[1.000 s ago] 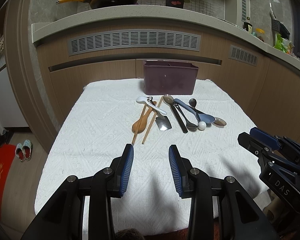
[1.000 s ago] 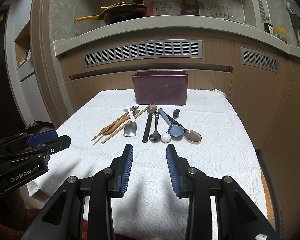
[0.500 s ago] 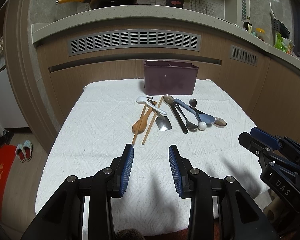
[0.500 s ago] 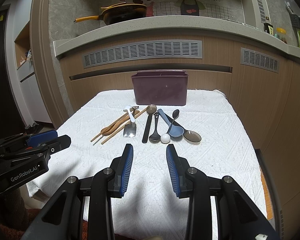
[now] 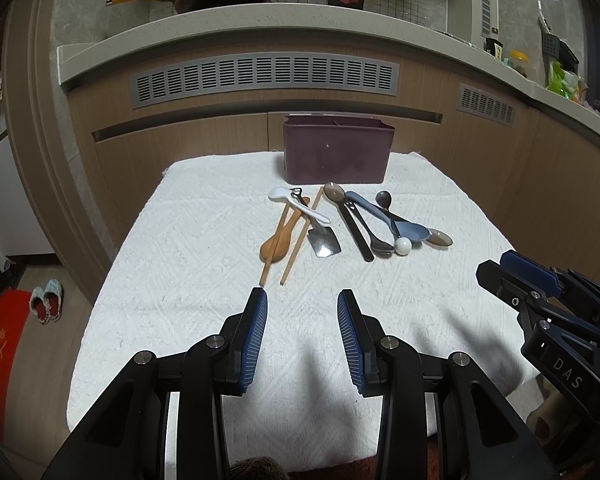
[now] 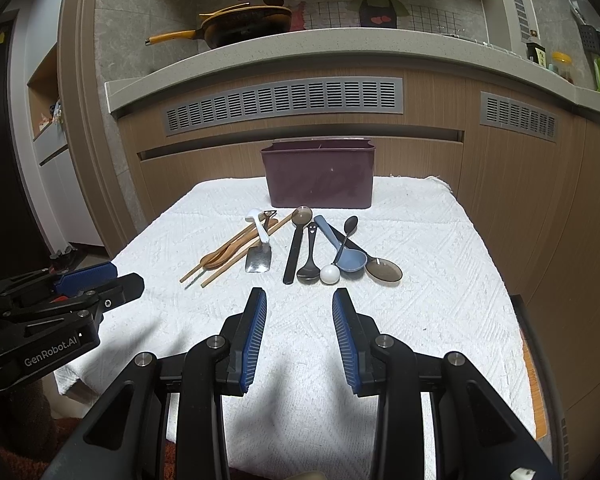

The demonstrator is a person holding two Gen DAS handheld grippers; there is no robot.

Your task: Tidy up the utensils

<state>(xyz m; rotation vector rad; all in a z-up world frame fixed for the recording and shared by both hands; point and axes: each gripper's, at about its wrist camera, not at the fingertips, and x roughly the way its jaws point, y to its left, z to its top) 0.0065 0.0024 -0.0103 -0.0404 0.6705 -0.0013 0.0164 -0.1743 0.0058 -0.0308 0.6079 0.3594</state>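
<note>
Left wrist view: the left gripper (image 5: pixel 302 300) stands wide open and empty at lower centre. The utensils (image 5: pixel 340 228) lie mid-frame on a white cloth (image 5: pixel 188 264), just before the bin (image 5: pixel 336 156).

Right wrist view: the right gripper (image 6: pixel 299 300) gapes empty at lower centre; utensils (image 6: pixel 312 252) lie mid-frame, bin (image 6: pixel 318 178) above.

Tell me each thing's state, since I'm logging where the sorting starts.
Left gripper: open, empty.
Right gripper: open, empty.
Purple bin: upright, nothing sticking out.
Chopsticks: lying flat on the cloth.
Blue spoon: lying flat.
White ball: resting beside the blue spoon's bowl.
</note>
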